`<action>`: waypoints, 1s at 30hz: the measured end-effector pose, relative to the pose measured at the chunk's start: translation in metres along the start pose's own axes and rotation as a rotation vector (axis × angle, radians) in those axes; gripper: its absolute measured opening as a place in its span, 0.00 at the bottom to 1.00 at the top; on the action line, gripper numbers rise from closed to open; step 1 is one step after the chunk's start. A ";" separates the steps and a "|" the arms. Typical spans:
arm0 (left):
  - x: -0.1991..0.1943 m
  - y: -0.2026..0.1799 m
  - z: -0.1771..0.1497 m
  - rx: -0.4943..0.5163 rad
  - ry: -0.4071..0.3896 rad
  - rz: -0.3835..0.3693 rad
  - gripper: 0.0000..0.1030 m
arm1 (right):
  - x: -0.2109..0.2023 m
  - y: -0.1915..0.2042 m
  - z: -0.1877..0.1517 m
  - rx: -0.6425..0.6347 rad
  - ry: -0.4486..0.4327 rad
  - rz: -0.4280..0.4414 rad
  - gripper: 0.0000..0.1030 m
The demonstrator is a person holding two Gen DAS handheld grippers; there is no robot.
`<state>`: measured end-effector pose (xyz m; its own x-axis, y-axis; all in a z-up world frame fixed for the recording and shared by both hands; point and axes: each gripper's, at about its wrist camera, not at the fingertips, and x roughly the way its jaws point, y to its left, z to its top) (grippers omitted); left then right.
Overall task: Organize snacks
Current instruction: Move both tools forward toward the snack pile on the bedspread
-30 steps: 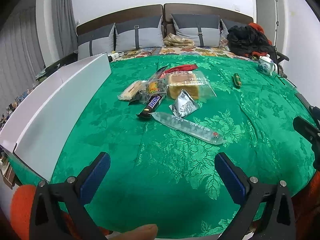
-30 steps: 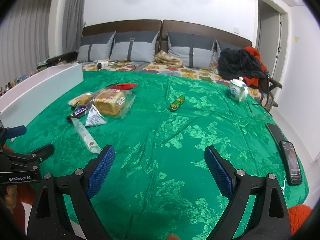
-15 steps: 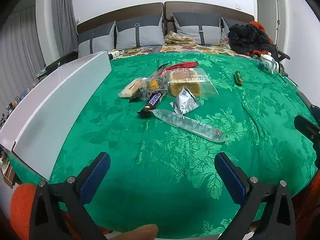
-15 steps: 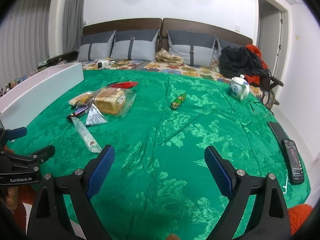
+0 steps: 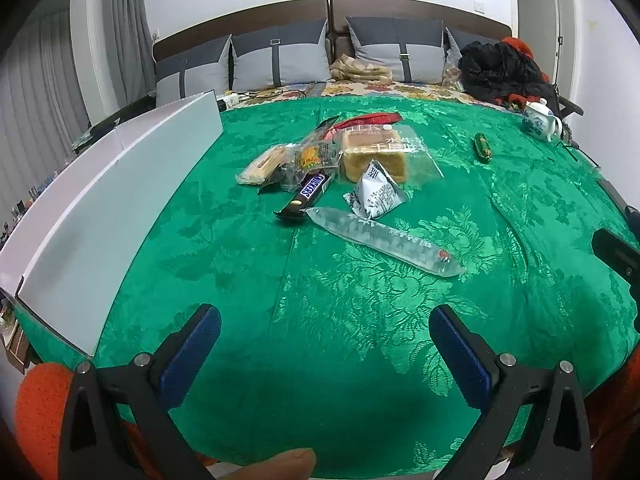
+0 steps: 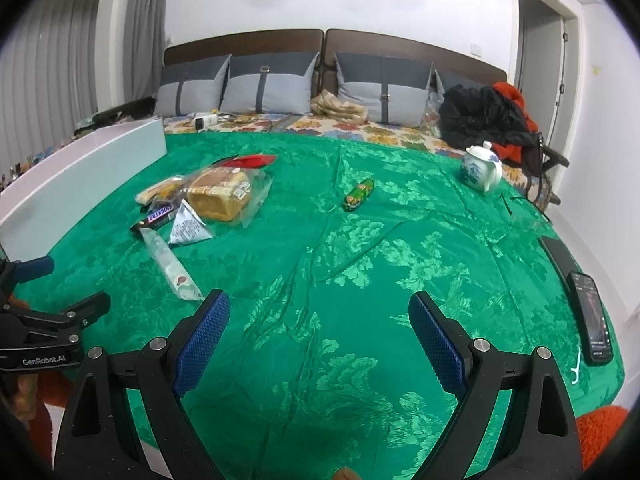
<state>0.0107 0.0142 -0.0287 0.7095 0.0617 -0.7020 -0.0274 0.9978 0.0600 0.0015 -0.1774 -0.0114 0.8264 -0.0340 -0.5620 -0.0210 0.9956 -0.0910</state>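
A pile of snacks lies on the green cloth [image 5: 320, 320]: a bagged bread loaf [image 5: 376, 152], a Snickers bar [image 5: 308, 194], a silver triangular packet [image 5: 376, 196], a long clear tube packet [image 5: 384, 240], a pale wafer packet [image 5: 262, 164] and a red wrapper [image 5: 368, 120]. A small green candy [image 5: 483, 147] lies apart to the right. The pile also shows in the right wrist view, with the bread [image 6: 220, 196] and green candy [image 6: 359, 194]. My left gripper [image 5: 324, 344] is open and empty, well short of the pile. My right gripper [image 6: 318, 334] is open and empty.
A long white box [image 5: 100, 216] stands along the left edge. A white-and-blue teapot [image 6: 482, 168] sits at the far right. A phone [image 6: 592, 316] lies at the right edge. Pillows [image 6: 264, 84] and dark clothes [image 6: 484, 116] are at the back.
Both grippers have moved slightly forward toward the snacks; the pile looks a little nearer. Jaws stay open.
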 end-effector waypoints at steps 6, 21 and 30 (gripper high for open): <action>0.003 0.003 0.000 -0.014 0.008 0.001 1.00 | 0.002 0.002 -0.002 -0.007 0.009 -0.001 0.90; 0.007 0.005 -0.001 -0.015 0.020 0.004 1.00 | 0.005 0.002 -0.002 -0.004 0.016 -0.001 0.90; 0.012 0.006 -0.003 -0.010 0.033 0.011 1.00 | 0.005 0.002 -0.002 -0.004 0.016 -0.001 0.90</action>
<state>0.0169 0.0207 -0.0386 0.6858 0.0729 -0.7242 -0.0422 0.9973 0.0604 0.0044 -0.1754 -0.0165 0.8173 -0.0366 -0.5751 -0.0225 0.9952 -0.0953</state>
